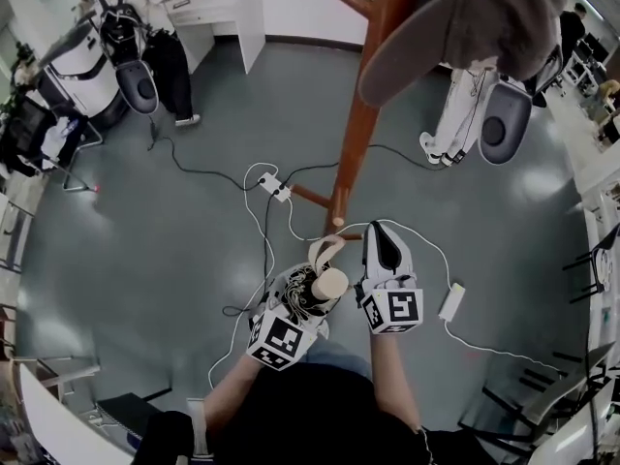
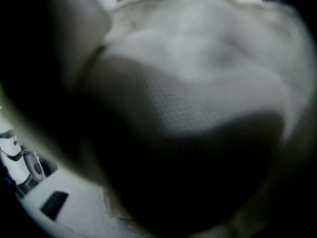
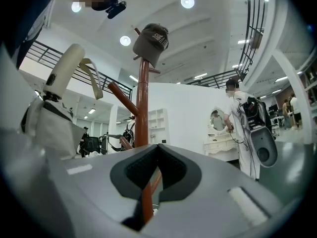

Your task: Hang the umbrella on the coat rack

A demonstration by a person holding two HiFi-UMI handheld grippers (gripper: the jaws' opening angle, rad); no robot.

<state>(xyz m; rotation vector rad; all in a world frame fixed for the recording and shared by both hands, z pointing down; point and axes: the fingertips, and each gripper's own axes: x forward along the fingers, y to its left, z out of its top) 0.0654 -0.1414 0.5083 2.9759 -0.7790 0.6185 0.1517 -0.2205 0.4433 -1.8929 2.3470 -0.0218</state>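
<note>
- Grey polished floor (image 1: 145,221) of a bright, white-walled hall lies under the person, seen from above in the head view, with white cables trailing across it.
- Nearest the body, the left hand-held gripper (image 1: 308,296) is clamped around a folded black-and-white patterned umbrella (image 1: 327,281) with a cream cylindrical handle. The handle points up and a beige wrist strap (image 1: 325,250) loops from it.
- Pale umbrella fabric (image 2: 198,98) fills the left gripper view, pressed close to the lens.
- Just beside it, the right hand-held gripper (image 1: 386,250) has its jaws brought together, tips meeting, with nothing gripped between them (image 3: 158,148).
- From the right gripper view the umbrella (image 3: 64,68) stands upright to the left of the pole, apart from it and hung on no peg.
- Directly ahead rises the reddish-brown wooden coat rack (image 1: 360,114), its pole and angled pegs (image 3: 143,108) showing beyond the closed jaws.
- A grey baseball cap (image 3: 151,42) sits on the rack's top (image 1: 484,17).
- A white power strip (image 1: 275,187) lies on the floor near the rack's foot.
- Farther back, a person in white clothing (image 3: 237,128) stands at a white dressing table (image 3: 223,140).
</note>
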